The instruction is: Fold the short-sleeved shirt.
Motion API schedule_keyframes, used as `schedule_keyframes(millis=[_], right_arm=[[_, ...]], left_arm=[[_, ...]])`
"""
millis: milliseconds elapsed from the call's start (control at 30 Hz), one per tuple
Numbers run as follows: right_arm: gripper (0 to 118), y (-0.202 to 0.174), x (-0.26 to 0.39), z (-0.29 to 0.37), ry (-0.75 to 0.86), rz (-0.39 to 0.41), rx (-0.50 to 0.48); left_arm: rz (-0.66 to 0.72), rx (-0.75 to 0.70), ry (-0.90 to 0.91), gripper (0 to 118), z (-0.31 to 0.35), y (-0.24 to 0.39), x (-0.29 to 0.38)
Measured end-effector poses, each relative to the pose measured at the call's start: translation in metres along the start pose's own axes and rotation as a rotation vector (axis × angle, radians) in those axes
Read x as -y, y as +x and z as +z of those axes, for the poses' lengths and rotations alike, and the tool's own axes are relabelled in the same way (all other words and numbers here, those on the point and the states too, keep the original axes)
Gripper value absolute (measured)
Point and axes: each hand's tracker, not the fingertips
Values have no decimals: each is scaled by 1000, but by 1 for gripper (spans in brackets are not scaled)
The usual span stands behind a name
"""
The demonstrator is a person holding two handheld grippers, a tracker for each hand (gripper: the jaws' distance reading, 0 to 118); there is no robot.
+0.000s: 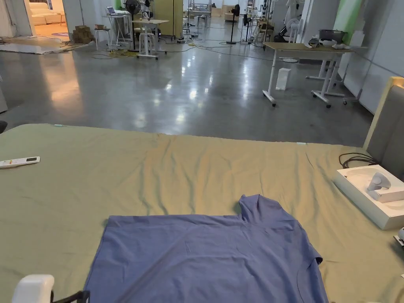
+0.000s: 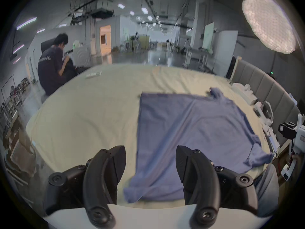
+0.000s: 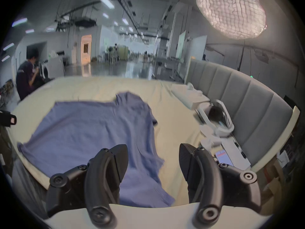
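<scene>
Meanwhile, a blue short-sleeved shirt point(image 1: 205, 256) lies spread flat on a bed point(image 1: 118, 181) covered in an olive sheet, its hem toward the person's left, collar to the right, one sleeve pointing to the far edge. The left gripper point(image 2: 150, 164) and right gripper point(image 3: 153, 163) hover above its near edge, jaws of both spread wide and empty. A fold started now could catch the loose sheet along with the thin fabric, or drag the shirt askew if only one layer is pinched. Nearby, a white box point(image 1: 371, 197) sits by the headboard and a remote point(image 1: 19, 161) at the left; no writing on them is legible.
</scene>
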Motion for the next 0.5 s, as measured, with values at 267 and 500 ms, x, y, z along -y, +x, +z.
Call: schedule_keyframes(millis=[267,500], right_arm=[[49,-49,-55,0,295,-32,-41],[0,-67,-74,-1,370,-51,-38]], left_arm=[[-66,73,261,65,5,81,-54],[-100,85,326,2,6,125,-68]])
